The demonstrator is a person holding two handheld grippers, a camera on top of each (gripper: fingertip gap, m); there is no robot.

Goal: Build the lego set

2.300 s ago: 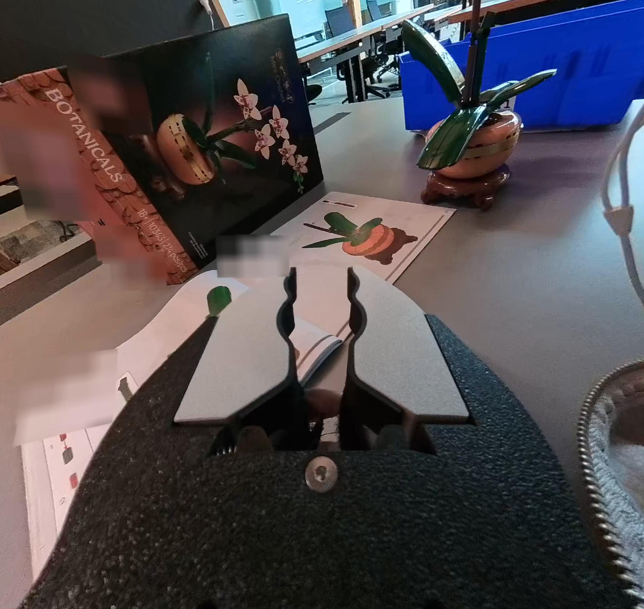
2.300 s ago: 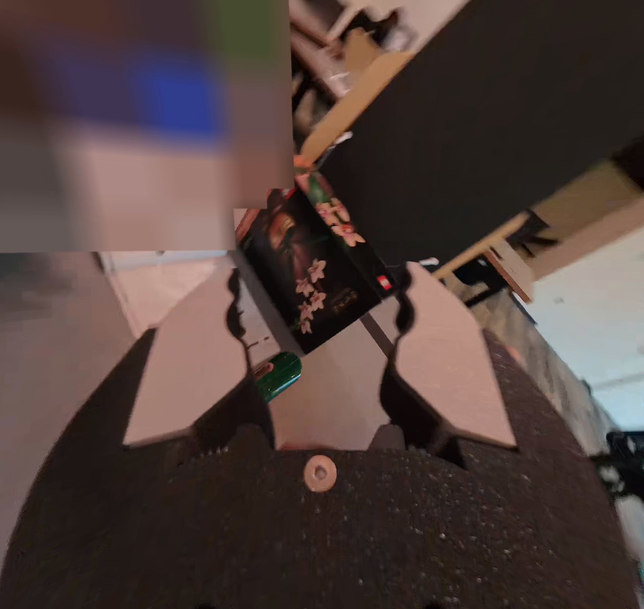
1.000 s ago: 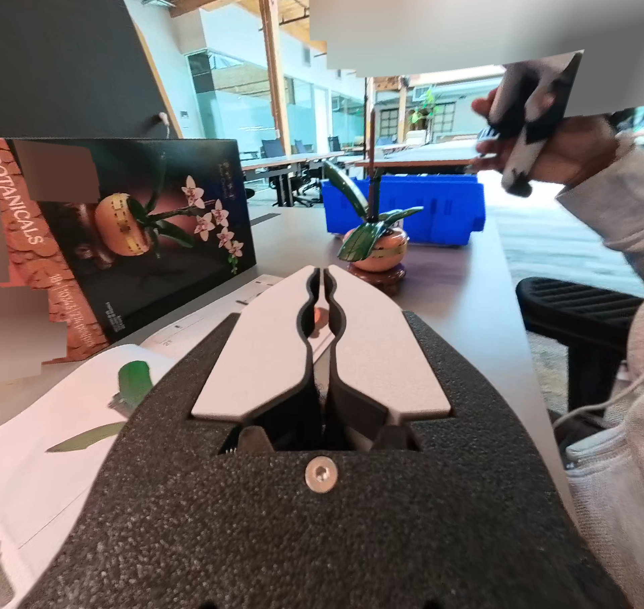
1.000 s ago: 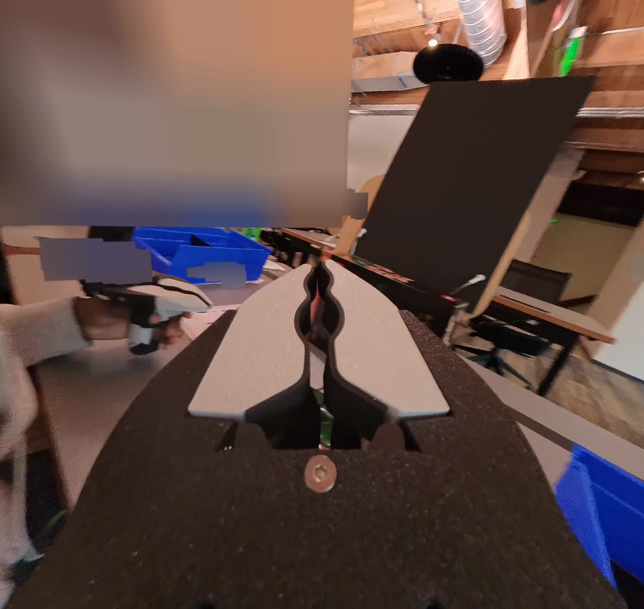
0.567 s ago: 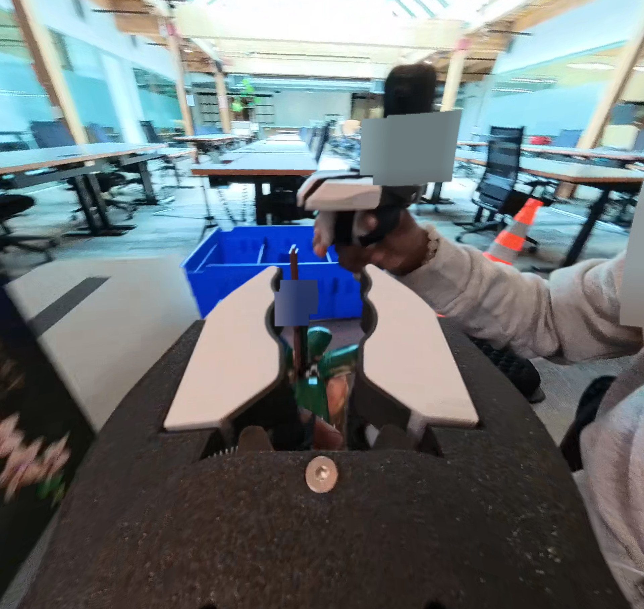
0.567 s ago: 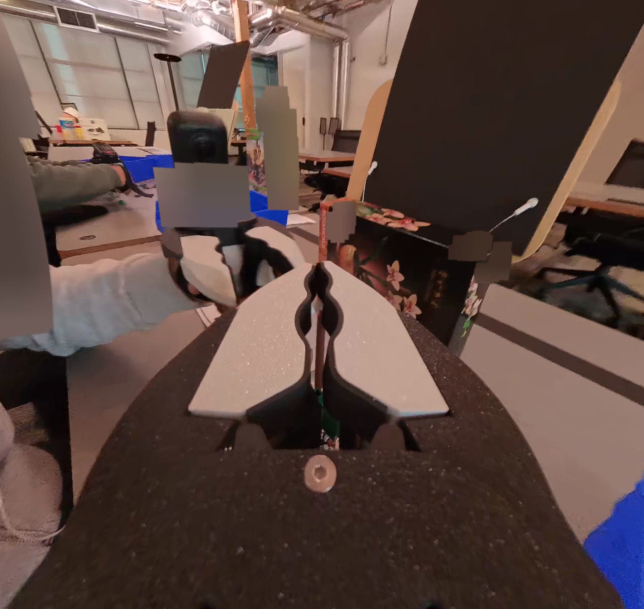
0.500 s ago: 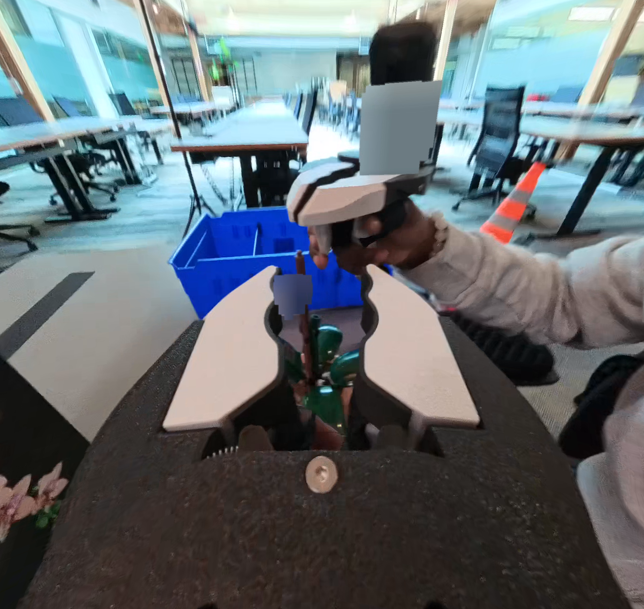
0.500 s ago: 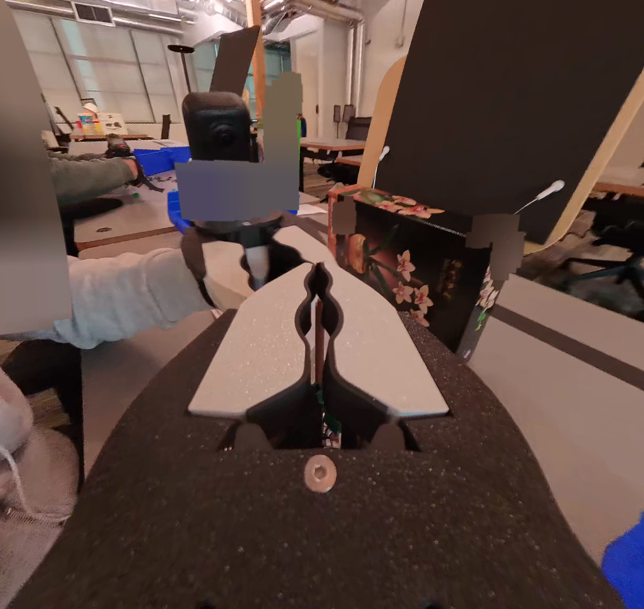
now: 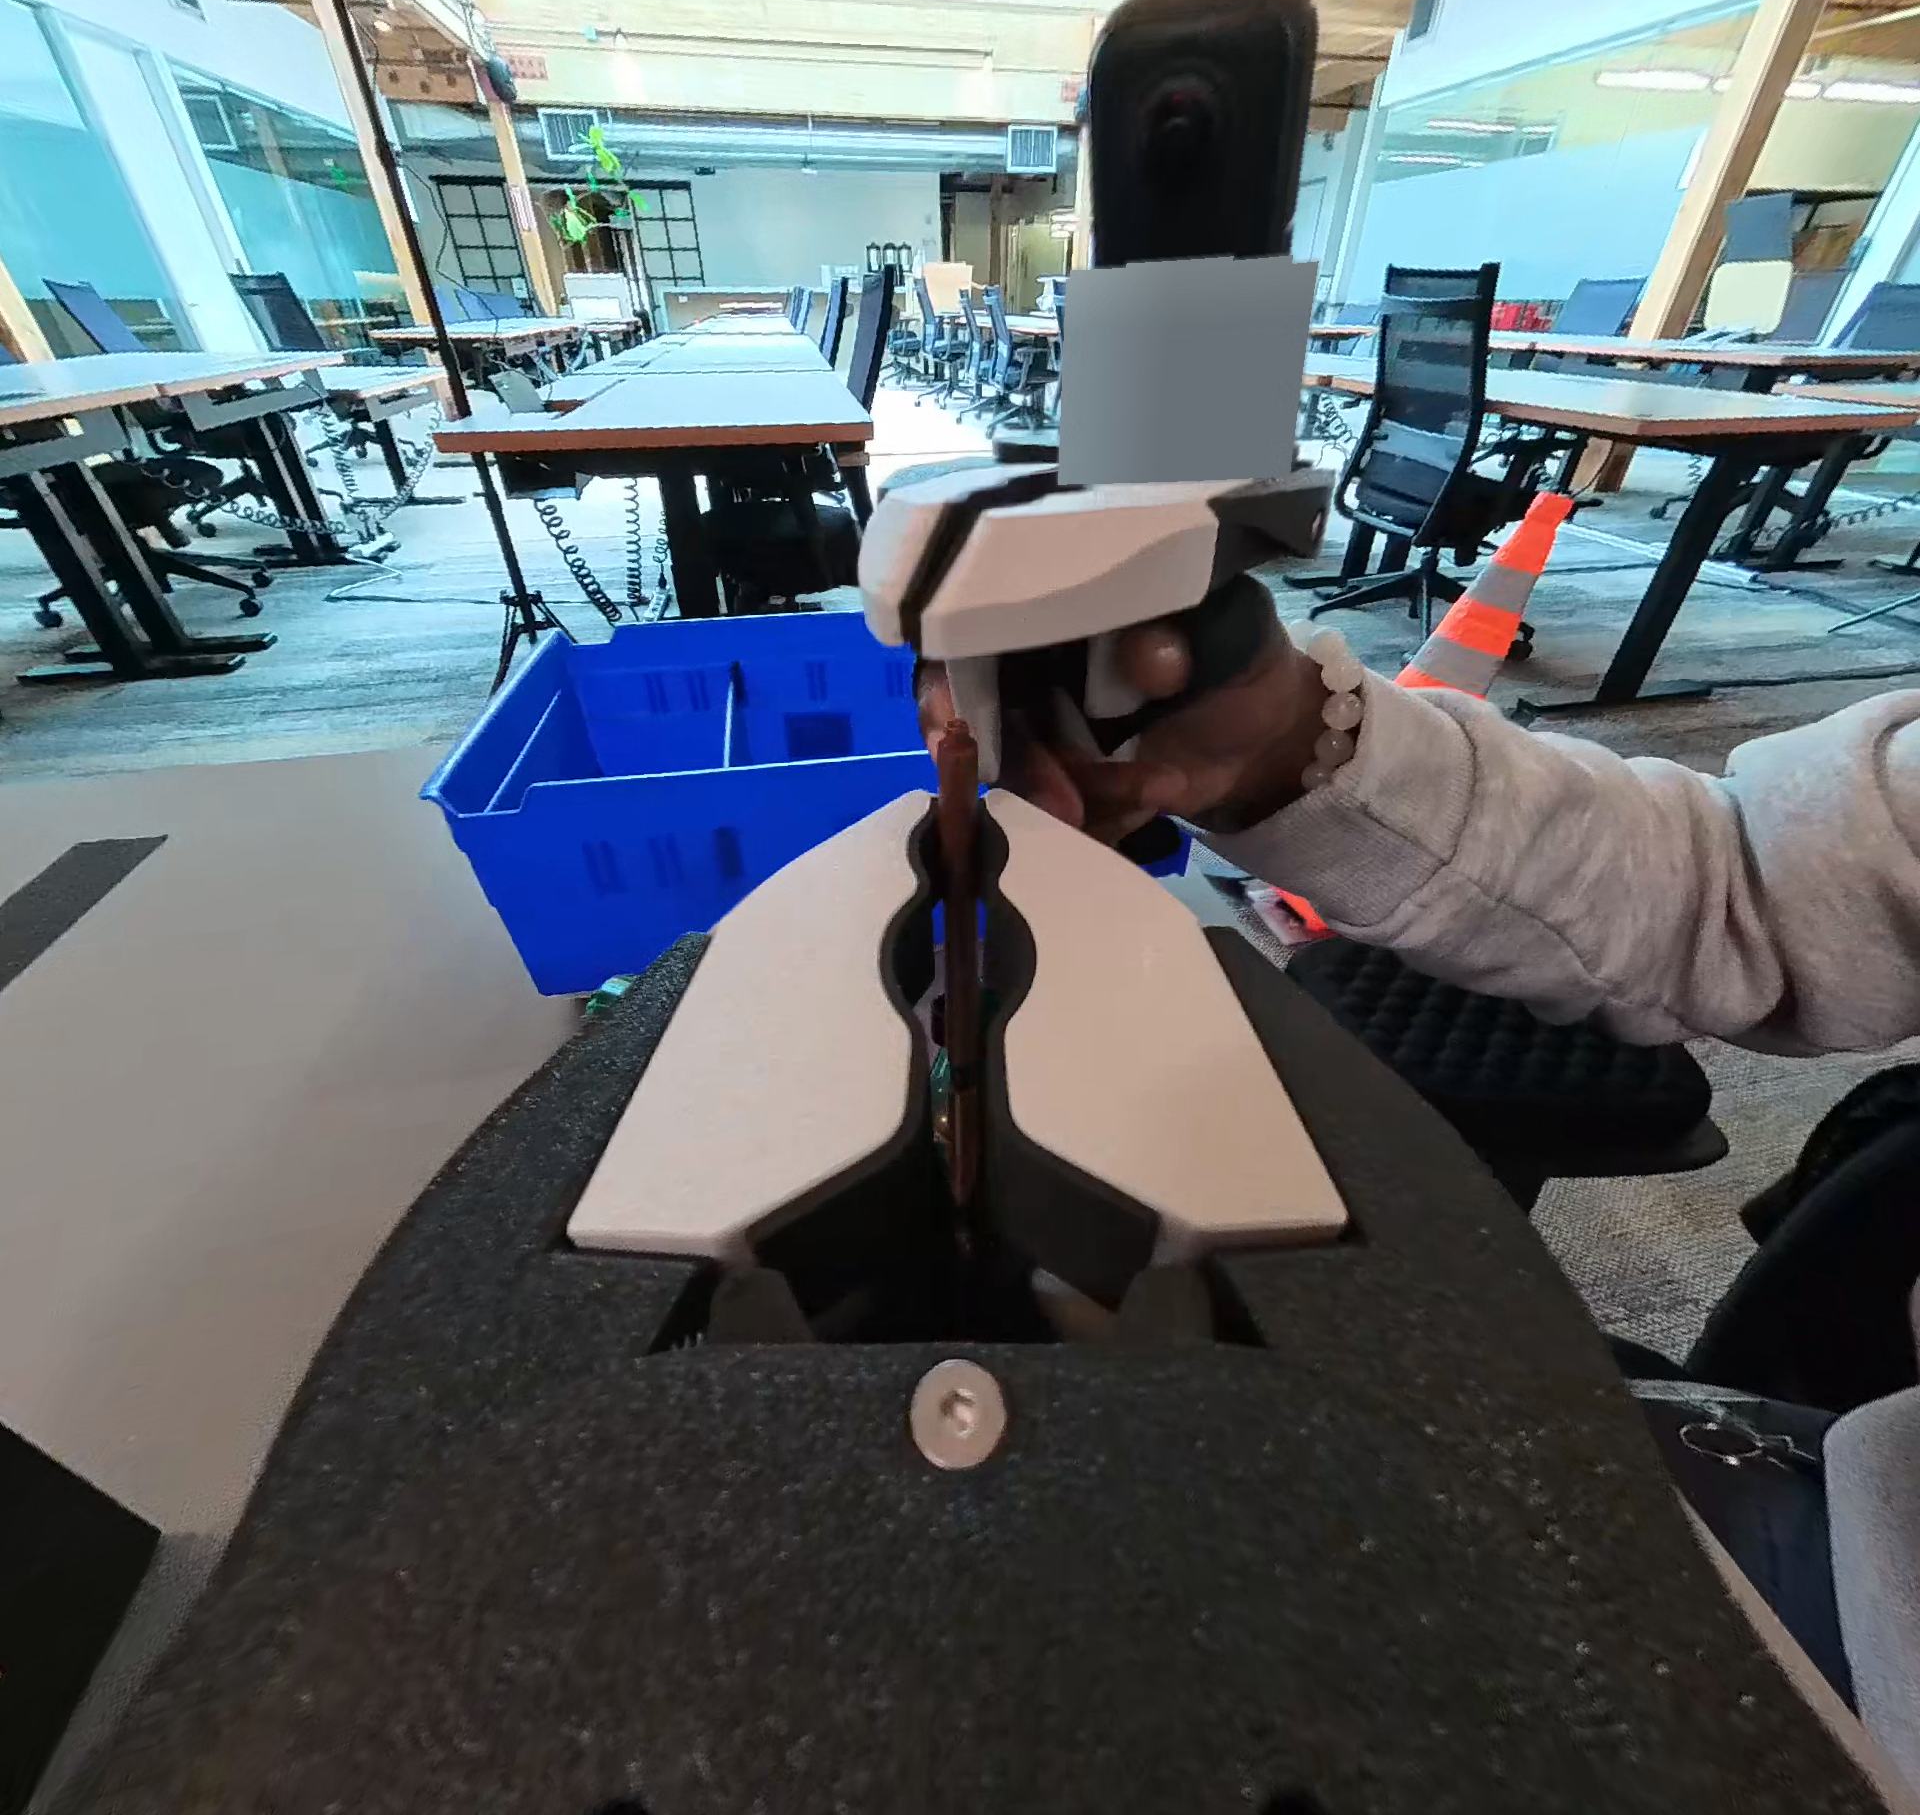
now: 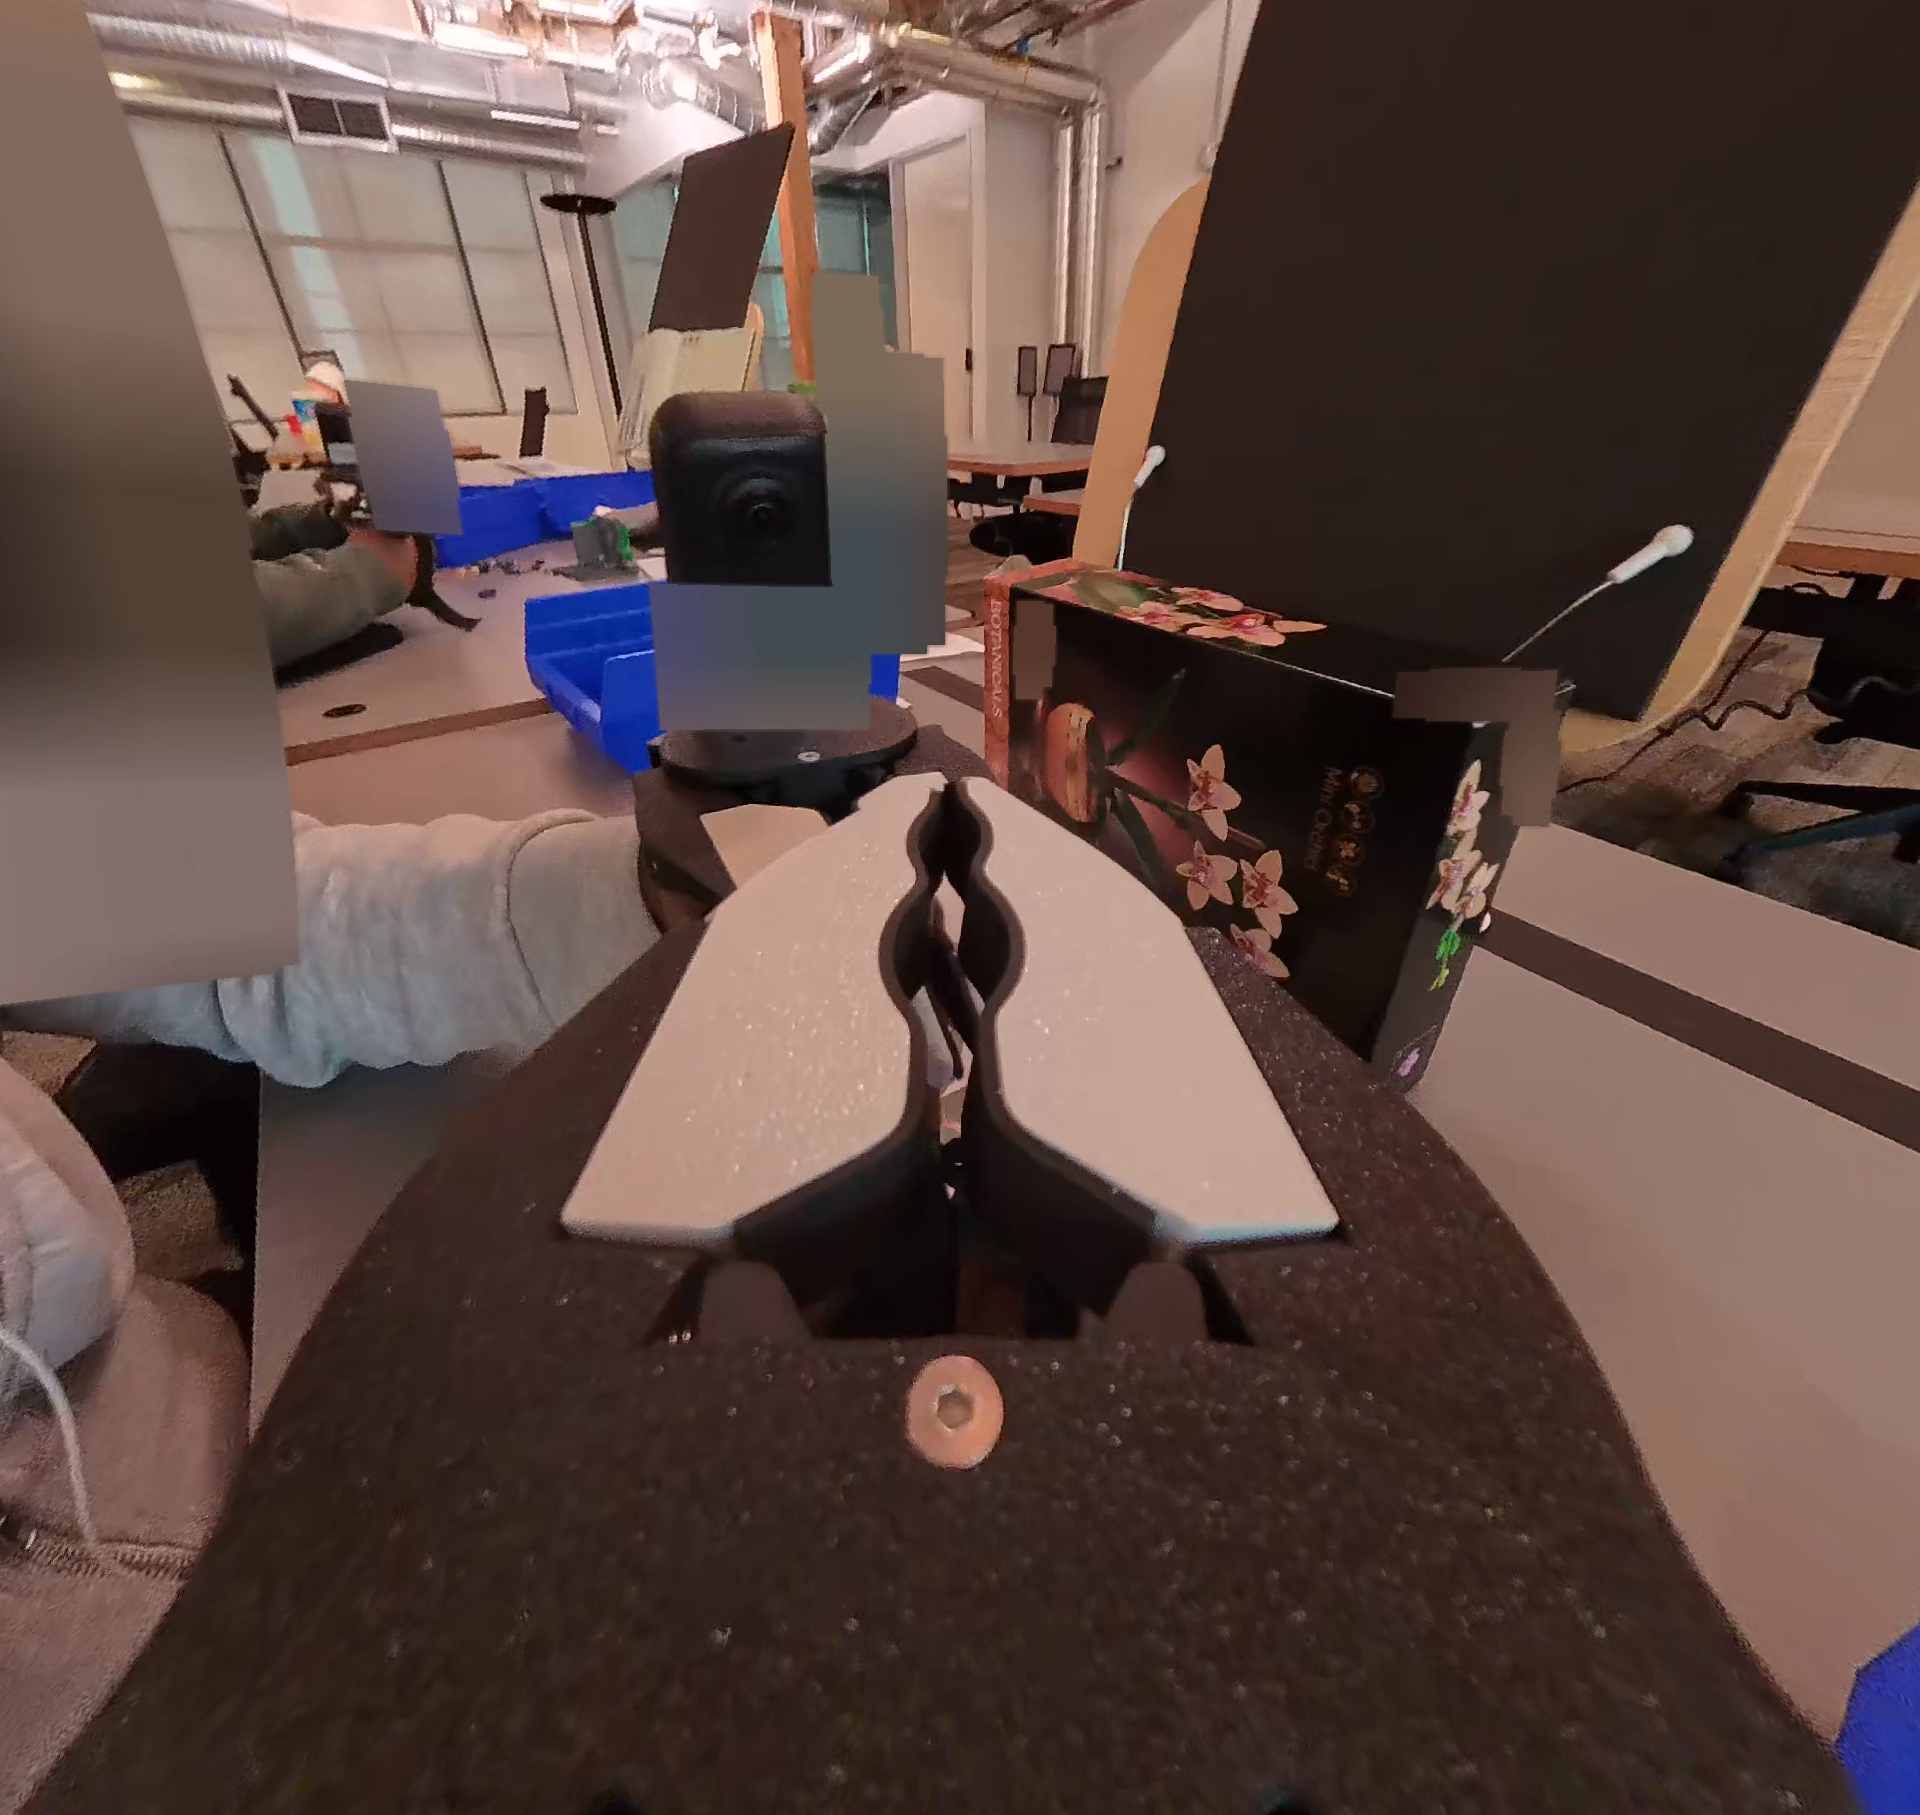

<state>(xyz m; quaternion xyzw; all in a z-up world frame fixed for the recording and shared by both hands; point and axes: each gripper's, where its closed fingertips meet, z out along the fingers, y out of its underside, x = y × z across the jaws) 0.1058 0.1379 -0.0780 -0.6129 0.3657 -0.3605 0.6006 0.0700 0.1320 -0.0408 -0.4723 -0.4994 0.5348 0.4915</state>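
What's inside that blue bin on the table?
The blue bin shows a thin divider and bare blue walls. Its floor is hidden by the front wall, and its right end by the right tongs.

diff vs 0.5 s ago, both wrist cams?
Left gripper went from open around the brown stem to shut on it. The right gripper, seen from the left wrist view, moved closer above the stem top; in its own view the stem no longer shows between its fingertips. Unchanged: right gripper shut, blue bin behind the plant, set box standing on the table.
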